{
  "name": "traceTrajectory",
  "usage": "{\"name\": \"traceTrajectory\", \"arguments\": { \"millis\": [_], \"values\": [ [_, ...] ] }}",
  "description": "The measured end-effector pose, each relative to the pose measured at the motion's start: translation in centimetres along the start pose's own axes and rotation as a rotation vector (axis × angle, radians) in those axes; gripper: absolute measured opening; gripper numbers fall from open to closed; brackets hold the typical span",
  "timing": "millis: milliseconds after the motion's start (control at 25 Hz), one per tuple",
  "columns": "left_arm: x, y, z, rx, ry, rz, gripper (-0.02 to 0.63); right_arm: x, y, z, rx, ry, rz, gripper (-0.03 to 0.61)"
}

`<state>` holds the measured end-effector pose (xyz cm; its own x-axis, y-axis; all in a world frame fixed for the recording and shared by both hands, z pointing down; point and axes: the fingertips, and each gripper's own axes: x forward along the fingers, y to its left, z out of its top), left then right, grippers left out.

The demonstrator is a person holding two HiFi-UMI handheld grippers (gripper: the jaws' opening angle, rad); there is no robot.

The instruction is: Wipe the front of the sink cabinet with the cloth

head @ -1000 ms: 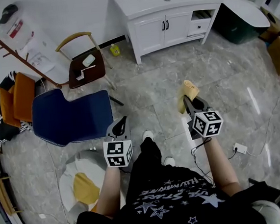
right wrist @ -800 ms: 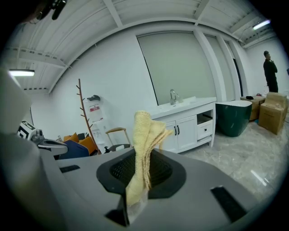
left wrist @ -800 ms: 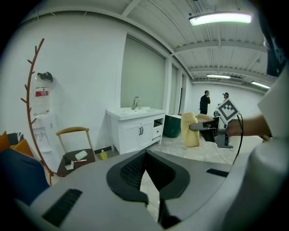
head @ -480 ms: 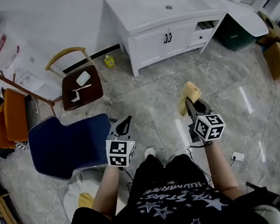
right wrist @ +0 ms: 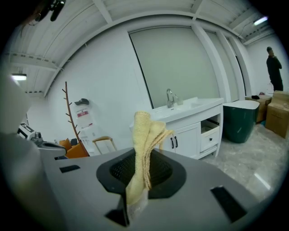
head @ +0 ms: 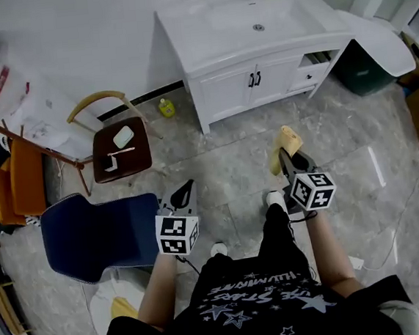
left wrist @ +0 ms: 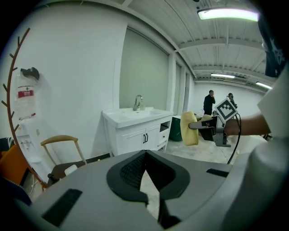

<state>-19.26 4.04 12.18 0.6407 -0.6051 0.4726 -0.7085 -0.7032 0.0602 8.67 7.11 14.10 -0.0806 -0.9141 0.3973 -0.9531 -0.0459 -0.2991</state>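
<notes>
Pinching a folded yellow cloth (right wrist: 143, 149) in the jaws of my right gripper (head: 290, 161), I hold it upright over the grey tiled floor (head: 223, 154). My left gripper (head: 185, 193) has its jaws together with nothing between them. Ahead, well apart from both, stands the white sink cabinet (head: 249, 78), its two doors closed and its front untouched by the cloth.

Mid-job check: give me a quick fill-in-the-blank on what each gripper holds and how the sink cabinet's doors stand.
1. The right gripper has its jaws shut on a folded ____ cloth.
2. The left gripper has its jaws together, with ____ between them.
3. The two front doors of the white sink cabinet are both ____.

Missing words: yellow; nothing; closed
</notes>
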Motion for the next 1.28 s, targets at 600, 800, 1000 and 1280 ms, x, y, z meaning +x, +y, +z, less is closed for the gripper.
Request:
{"name": "traceTrajectory", "arguments": {
  "millis": [600, 800, 1000, 1280],
  "values": [
    [18.9, -2.8, 4.9, -0.197, 0.038, 0.359, 0.015, 18.4, -19.1, 3.5, -0.116, 0.181, 0.218, 0.062],
    [22.3, -3.9, 3.8, -0.257, 0.066, 0.375, 0.017, 20.5, -21.8, 1.7, -0.078, 0.217, 0.217, 0.061],
    [25.5, -4.7, 1.7, -0.27, 0.105, 0.36, 0.015, 22.4, -23.3, -0.9, -0.06, 0.253, 0.225, 0.061],
    [27.3, -4.2, -4.2, -0.273, 0.064, 0.337, 0.016, 25.8, -23.0, -6.9, -0.126, 0.223, 0.257, 0.061]
  ]
}}
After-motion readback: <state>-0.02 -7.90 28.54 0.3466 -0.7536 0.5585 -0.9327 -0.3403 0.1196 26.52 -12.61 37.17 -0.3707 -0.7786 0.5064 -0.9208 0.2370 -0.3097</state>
